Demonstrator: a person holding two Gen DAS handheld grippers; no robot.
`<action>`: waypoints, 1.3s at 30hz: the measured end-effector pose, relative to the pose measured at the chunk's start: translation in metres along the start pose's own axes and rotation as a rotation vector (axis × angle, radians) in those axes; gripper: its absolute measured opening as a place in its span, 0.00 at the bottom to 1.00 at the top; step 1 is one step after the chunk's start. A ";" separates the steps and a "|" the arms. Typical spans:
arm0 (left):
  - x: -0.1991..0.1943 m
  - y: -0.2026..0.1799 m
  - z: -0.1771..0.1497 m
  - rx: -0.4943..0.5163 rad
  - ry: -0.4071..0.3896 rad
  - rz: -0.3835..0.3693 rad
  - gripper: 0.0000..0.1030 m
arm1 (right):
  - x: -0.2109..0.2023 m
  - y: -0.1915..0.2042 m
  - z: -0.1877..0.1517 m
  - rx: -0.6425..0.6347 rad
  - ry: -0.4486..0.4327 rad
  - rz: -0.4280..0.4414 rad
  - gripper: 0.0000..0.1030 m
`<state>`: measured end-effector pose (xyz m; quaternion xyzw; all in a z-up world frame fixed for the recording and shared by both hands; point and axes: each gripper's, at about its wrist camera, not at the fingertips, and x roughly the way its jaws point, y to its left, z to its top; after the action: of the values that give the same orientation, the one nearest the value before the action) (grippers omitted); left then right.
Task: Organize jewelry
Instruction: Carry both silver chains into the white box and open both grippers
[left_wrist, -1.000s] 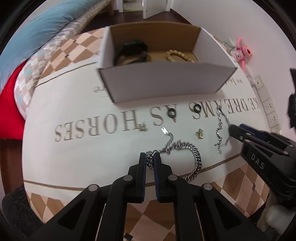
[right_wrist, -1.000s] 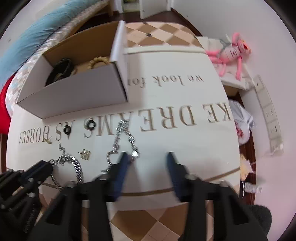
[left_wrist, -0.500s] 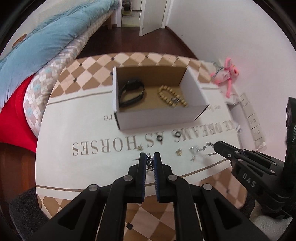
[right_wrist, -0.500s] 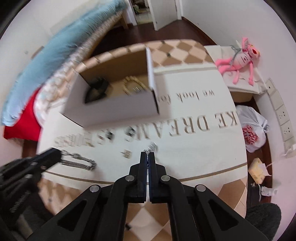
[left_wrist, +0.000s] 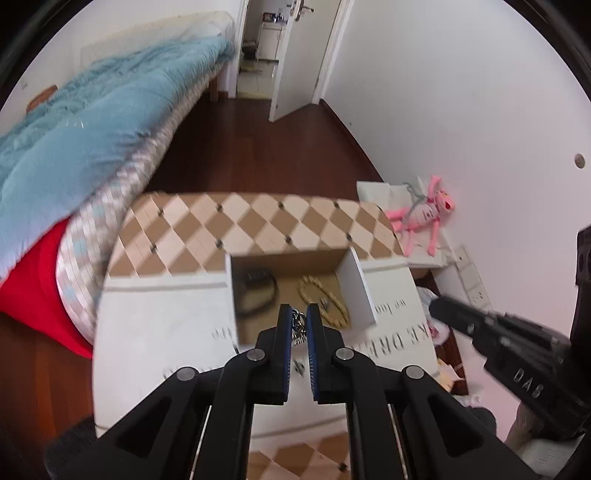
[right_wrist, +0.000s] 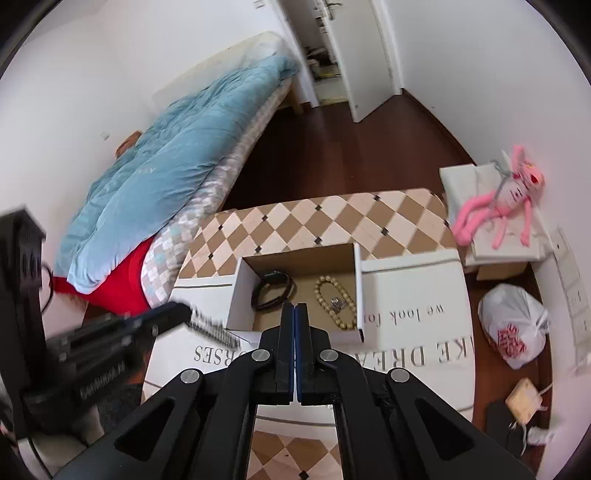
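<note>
1. Silver chain (left_wrist: 297, 322) hangs pinched between the left gripper (left_wrist: 298, 325) fingers, over the box (left_wrist: 356, 291) near wall.
2. Right gripper (right_wrist: 295, 321) fingers are pressed together; whether they hold anything is hidden.
3. White box sits mid-worktop (right_wrist: 417, 332), bracelets inside.

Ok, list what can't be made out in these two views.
- Right gripper: shut, but whether it pinches the thin chain is hidden by its own fingers.
- Chain in the left gripper: left view shows only a few links between the fingers; in the right view it is motion-blurred.
- Small rings and earrings on the table: hidden behind the grippers in both views.
- Silver piece on the beads in the box: too small to identify.
</note>
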<state>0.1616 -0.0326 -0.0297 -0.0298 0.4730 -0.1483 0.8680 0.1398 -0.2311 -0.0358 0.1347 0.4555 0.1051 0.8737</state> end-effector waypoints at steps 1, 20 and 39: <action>0.001 0.001 0.003 0.002 -0.004 0.006 0.05 | 0.004 -0.002 0.003 0.009 0.012 0.003 0.00; 0.070 0.017 -0.105 -0.076 0.195 0.077 0.05 | 0.131 -0.038 -0.102 0.067 0.354 -0.096 0.35; 0.020 0.012 -0.078 -0.090 0.112 -0.024 0.05 | 0.064 -0.027 -0.084 0.041 0.169 -0.023 0.08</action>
<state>0.1095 -0.0201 -0.0916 -0.0660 0.5268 -0.1385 0.8360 0.1079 -0.2251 -0.1399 0.1382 0.5310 0.0968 0.8304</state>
